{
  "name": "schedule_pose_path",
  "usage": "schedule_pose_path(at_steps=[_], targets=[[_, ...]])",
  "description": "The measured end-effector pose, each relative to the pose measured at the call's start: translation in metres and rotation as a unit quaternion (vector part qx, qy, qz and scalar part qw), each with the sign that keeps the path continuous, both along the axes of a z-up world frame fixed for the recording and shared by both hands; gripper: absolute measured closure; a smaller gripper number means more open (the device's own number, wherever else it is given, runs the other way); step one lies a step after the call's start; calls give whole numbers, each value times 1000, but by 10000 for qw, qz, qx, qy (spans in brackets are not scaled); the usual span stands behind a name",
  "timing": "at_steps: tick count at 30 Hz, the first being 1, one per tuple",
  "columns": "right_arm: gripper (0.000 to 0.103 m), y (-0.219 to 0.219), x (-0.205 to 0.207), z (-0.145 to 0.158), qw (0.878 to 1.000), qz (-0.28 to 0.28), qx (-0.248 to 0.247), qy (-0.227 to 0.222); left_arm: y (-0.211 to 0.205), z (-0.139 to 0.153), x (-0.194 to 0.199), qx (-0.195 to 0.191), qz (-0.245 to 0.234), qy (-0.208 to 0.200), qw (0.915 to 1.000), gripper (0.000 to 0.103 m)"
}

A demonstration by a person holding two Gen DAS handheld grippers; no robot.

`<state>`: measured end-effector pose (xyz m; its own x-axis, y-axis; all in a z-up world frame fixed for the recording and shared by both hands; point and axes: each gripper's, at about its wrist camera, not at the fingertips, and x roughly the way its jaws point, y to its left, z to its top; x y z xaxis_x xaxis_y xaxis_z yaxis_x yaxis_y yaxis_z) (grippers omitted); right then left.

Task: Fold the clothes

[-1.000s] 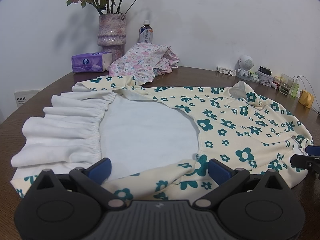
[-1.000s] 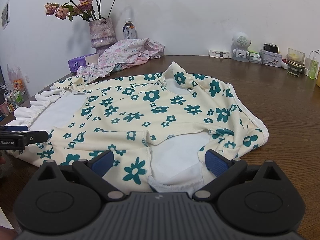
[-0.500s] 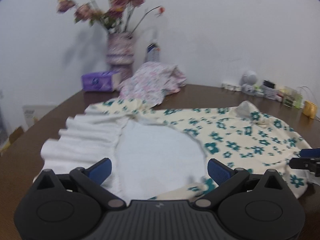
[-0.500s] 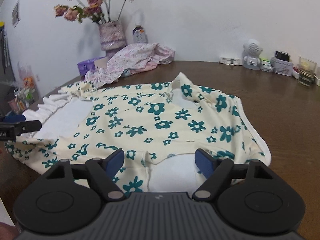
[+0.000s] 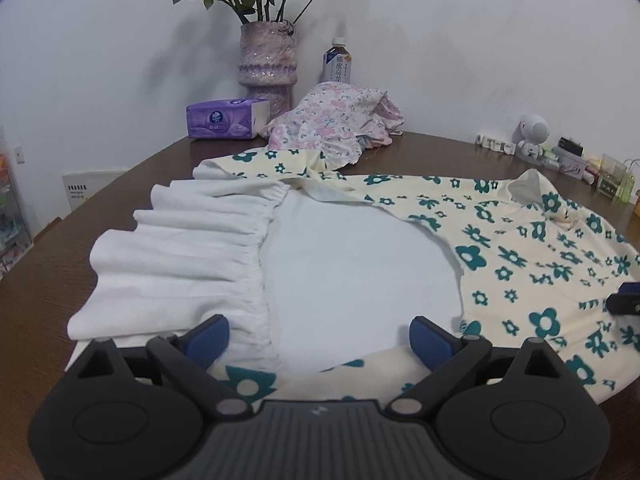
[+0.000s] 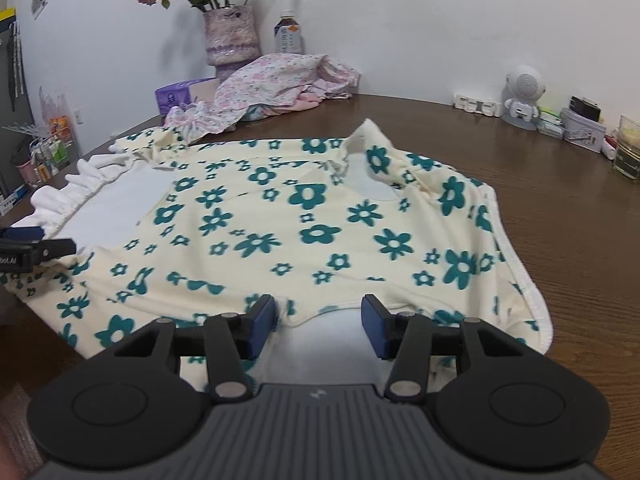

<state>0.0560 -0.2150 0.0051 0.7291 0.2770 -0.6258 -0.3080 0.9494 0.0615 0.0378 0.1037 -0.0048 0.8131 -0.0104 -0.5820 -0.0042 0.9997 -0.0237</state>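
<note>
A cream garment with teal flowers (image 5: 520,248) (image 6: 312,224) lies spread on the brown table, its white lining and ruffled hem (image 5: 180,256) turned out on the left. My left gripper (image 5: 319,340) hangs wide open over the garment's near edge, with nothing pinched. My right gripper (image 6: 318,330) is at the other near edge, fingers half narrowed with a clear gap, and the cloth's hem lies between and under them. Each gripper's tip shows in the other view: the right gripper (image 5: 626,298) and the left gripper (image 6: 32,246).
A pile of pink floral clothes (image 5: 336,124) (image 6: 276,80) lies behind the garment. A vase of flowers (image 5: 267,64), a bottle (image 5: 337,65) and a purple tissue pack (image 5: 224,120) stand at the back. A white speaker figure (image 6: 522,96), tins and a glass (image 6: 629,152) sit at the right.
The right gripper's fingers have come closer together and moved forward over the garment's near hem. The left gripper shifted its view upward and stays wide open.
</note>
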Motion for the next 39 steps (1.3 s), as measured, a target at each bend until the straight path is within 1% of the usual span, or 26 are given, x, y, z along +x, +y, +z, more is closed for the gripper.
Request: schedule_pose_path(at_steps=[4, 8, 12, 15, 17, 20, 22, 23, 25, 28, 32, 33, 35, 39], targets=[[54, -7, 3, -1, 9999, -131, 65, -15, 1, -2, 1, 5, 14, 29, 10000, 5], [54, -10, 5, -3, 9994, -314, -71, -87, 2, -2, 0, -40, 13, 8, 10000, 5], [54, -13, 4, 0, 9995, -318, 58, -49, 5, -1, -2, -140, 44, -33, 9999, 5], [54, -24, -5, 12, 9986, -408, 254, -231, -1, 4, -5, -99, -155, -128, 9997, 5], [54, -30, -7, 20, 9981, -480, 256, -282, -6, 8, -7, -65, -301, -196, 9993, 7], [54, -29, -2, 21, 9989, -415, 150, -187, -13, 11, -9, -32, -541, -245, 9982, 9], [54, -22, 5, 16, 9994, -335, 69, -86, -17, 8, -7, -32, -707, -144, 9974, 12], [54, -18, 9, 13, 9996, -290, 42, -35, -18, 5, -5, -16, -759, -74, 9971, 15], [54, -9, 17, 10, 9998, -220, 2, 13, -16, 1, -3, 7, -809, 47, 9967, 17], [55, -2, 27, 3, 9991, -274, -252, 196, -10, -1, -3, 36, -888, 85, 9960, 17], [56, -4, 23, 8, 9989, -340, -231, 246, -4, 3, -5, -119, -981, 97, 9951, 17], [56, -4, 17, 12, 9994, -260, -83, 223, -3, 5, -6, -131, -1032, 90, 9945, 17], [56, -4, 4, 20, 9996, -103, 168, 199, -3, 8, -7, -39, -1193, 93, 9928, 17], [55, -2, -15, 22, 9981, 157, 404, 439, 2, 14, -11, 213, -1443, 148, 9892, 18]])
